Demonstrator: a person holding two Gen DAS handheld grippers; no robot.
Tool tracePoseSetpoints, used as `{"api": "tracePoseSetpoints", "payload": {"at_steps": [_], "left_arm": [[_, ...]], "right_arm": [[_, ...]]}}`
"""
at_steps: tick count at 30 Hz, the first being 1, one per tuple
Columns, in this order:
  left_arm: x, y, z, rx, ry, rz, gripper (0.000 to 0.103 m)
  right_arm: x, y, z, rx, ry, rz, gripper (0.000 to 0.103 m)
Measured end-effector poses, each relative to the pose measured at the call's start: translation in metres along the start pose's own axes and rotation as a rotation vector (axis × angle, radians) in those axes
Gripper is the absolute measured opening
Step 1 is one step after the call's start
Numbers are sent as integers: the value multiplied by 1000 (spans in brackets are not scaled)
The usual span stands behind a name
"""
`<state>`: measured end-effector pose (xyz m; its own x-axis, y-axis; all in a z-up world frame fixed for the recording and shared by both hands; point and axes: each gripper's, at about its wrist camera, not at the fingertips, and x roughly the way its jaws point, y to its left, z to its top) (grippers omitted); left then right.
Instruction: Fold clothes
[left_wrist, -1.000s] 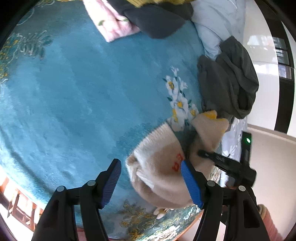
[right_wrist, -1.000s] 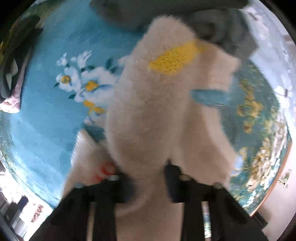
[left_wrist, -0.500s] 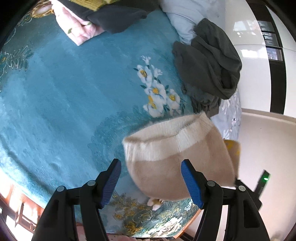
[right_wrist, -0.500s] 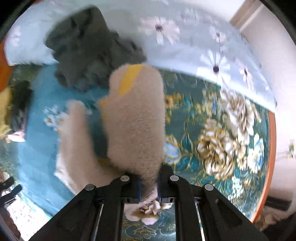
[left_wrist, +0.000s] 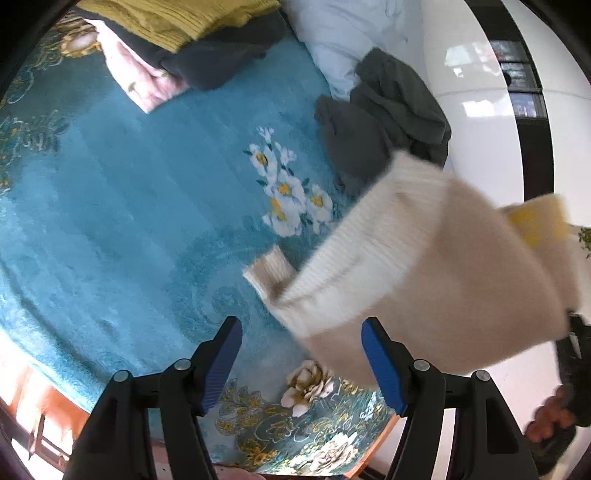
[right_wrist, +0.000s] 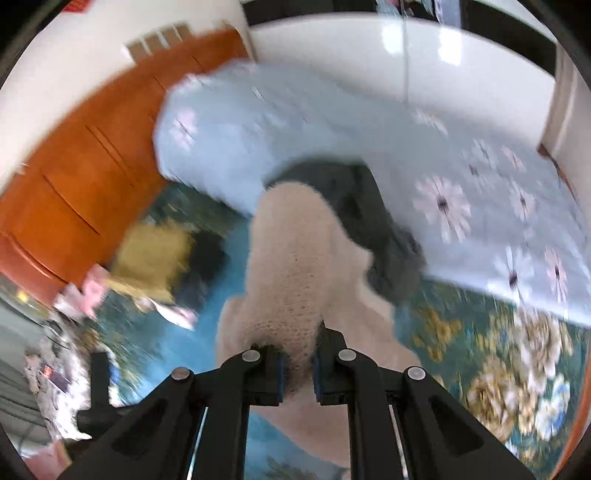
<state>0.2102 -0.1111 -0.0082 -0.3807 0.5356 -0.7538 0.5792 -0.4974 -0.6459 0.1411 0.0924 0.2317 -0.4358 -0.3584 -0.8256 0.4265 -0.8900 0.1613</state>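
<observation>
**Sweater lifted, fold not yet begun**

Nearest in the right wrist view, the right tool (right_wrist: 298, 373) has its blue-padded fingers drawn close together on a bunched fistful of the cream sweater (right_wrist: 291, 266), which rises from the pinch and drapes away over the bed. In the left wrist view the left tool (left_wrist: 306, 365) stands wide apart with nothing between its pads; the sweater (left_wrist: 417, 280) hangs just ahead and to its right, held up off the blanket (left_wrist: 122, 206), with a ribbed cuff (left_wrist: 269, 269) trailing lowest.

Judging by this, the garment is only being carried or shaken out. It is not spread flat, no crease is laid, and the left tool has yet to take a corner, so nearly all the folding of this piece is left.

The sweater is thick, fuzzy knit with a ribbed hem and a yellow patch (left_wrist: 535, 225); it looks soft and limp and likely to sag from a single grip. The blanket under it is short-piled teal plush with white woven flowers and a gold floral border.

Further off, a dark grey garment (left_wrist: 380, 122) lies crumpled in a heap against a pale blue quilt (left_wrist: 340, 40), apparently unfolded. Farthest, a mustard knit (left_wrist: 177, 18), a black piece (left_wrist: 218, 59) and a pink one (left_wrist: 144, 81) sit stacked; whether they are neatly folded is hard to tell.
</observation>
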Motion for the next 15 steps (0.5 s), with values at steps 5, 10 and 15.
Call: {"api": "tracePoseSetpoints", "payload": {"at_steps": [5, 10, 15], "left_arm": [[-25, 6, 6, -17, -72, -4, 71], [-23, 12, 3, -27, -59, 30, 71], [-1, 1, -6, 4, 13, 90, 71]], "right_arm": [[-42, -15, 12, 109, -89, 124, 11], [-32, -77, -28, 286, -31, 118, 11], [41, -165, -120, 437, 200, -57, 11]]}}
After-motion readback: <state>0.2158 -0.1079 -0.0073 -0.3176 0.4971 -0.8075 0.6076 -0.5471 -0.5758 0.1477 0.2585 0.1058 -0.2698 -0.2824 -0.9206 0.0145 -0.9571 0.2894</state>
